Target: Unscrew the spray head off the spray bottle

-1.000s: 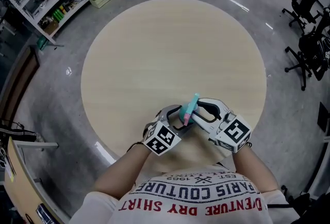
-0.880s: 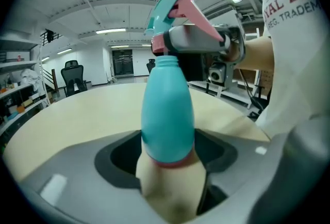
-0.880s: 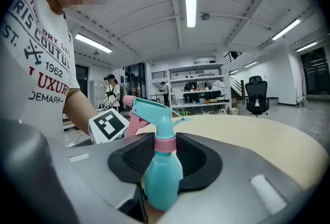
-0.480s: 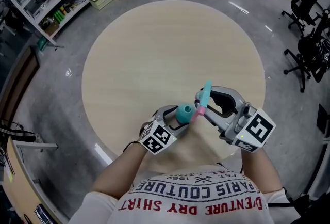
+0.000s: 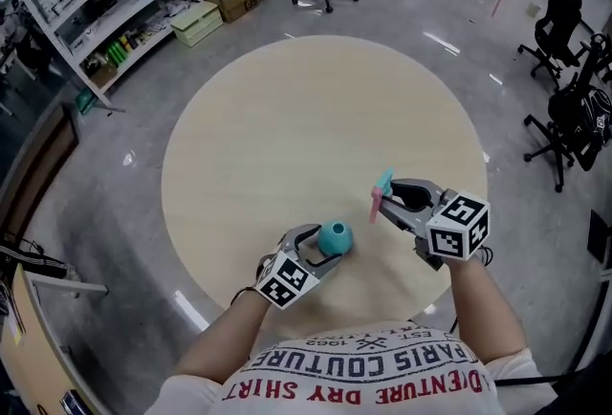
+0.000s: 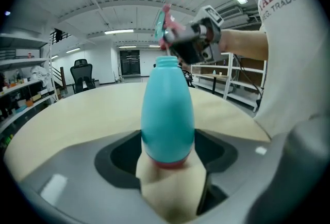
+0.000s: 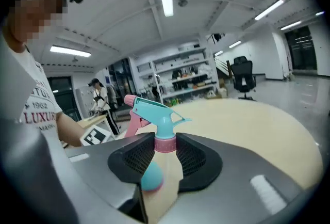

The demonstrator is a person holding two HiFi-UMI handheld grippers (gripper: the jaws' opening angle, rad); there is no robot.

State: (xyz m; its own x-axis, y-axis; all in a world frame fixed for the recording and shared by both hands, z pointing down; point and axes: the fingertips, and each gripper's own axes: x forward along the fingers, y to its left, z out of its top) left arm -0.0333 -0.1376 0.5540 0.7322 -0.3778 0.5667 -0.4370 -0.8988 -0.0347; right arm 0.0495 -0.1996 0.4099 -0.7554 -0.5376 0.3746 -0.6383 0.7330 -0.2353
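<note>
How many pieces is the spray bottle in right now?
2. The teal bottle is gripped in the left gripper. The spray head is off it, clamped by its pink collar in the right gripper, held apart to the right.

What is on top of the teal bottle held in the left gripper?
Nothing: the bottle has a bare, open neck. The spray head is off, clamped by its pink collar in the right gripper, apart from it. The bottle's inside cannot be seen.
</note>
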